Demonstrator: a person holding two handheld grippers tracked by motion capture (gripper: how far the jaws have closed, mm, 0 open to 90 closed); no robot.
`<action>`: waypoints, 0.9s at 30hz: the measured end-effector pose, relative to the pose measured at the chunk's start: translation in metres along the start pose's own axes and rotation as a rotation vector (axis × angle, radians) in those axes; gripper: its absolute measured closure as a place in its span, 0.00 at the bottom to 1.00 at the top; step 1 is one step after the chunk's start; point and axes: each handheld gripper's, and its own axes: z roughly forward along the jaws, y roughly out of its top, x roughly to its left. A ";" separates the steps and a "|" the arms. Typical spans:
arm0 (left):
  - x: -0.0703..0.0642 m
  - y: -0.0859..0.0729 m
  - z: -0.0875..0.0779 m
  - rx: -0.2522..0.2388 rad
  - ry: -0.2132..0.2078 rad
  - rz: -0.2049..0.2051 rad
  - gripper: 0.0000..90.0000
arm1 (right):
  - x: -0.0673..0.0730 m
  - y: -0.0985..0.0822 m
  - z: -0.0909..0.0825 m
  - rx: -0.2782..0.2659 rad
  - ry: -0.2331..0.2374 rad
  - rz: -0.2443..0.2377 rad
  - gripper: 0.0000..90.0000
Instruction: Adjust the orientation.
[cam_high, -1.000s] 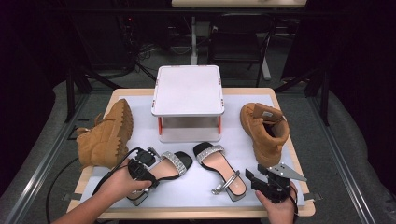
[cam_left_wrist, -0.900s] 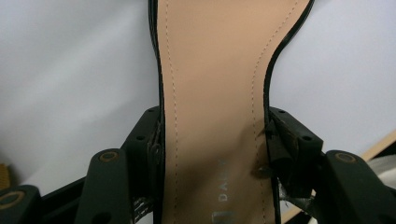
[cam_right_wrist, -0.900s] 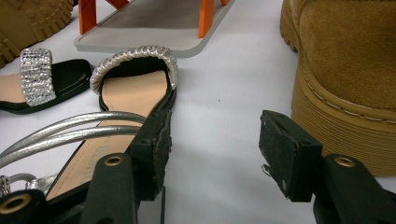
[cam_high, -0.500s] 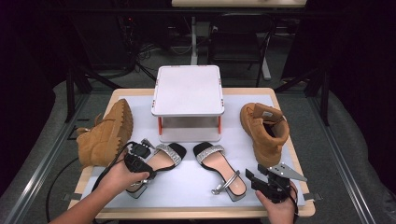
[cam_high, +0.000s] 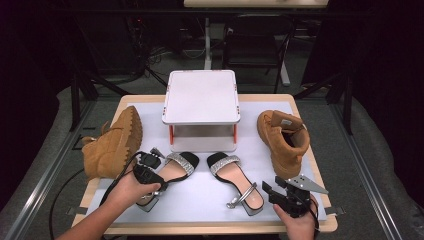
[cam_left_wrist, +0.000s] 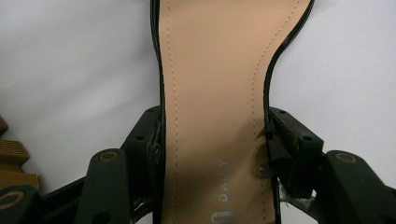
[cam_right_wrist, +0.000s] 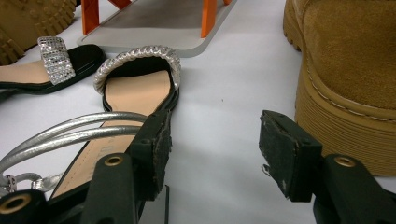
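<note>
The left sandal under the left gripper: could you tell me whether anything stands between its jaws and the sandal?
Nothing visible does. The left gripper has its jaws on either side of the left sandal, pads at the sole's edges.

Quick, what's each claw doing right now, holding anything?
Left gripper: closed on the left sandal, pads against its sides.
Right gripper: open, holding nothing, beside the right sandal.

A wooden table (cam_high: 320, 227) with a white mat (cam_high: 200, 192) stands on grey floor (cam_high: 380, 165). Behind the table, black desk legs (cam_high: 280, 60) and tangled cables (cam_high: 155, 47) sit in darkness (the far room unlit).
</note>
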 end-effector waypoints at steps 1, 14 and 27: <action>0.000 0.000 0.000 0.000 0.000 0.004 0.47 | 0.000 0.000 0.000 0.000 0.000 0.000 0.48; 0.001 -0.004 -0.001 -0.022 -0.021 0.019 0.46 | 0.006 0.005 -0.005 -0.007 -0.001 -0.018 0.45; -0.002 0.000 0.000 0.015 -0.059 -0.080 0.47 | 0.020 0.025 -0.008 0.014 -0.010 -0.054 0.34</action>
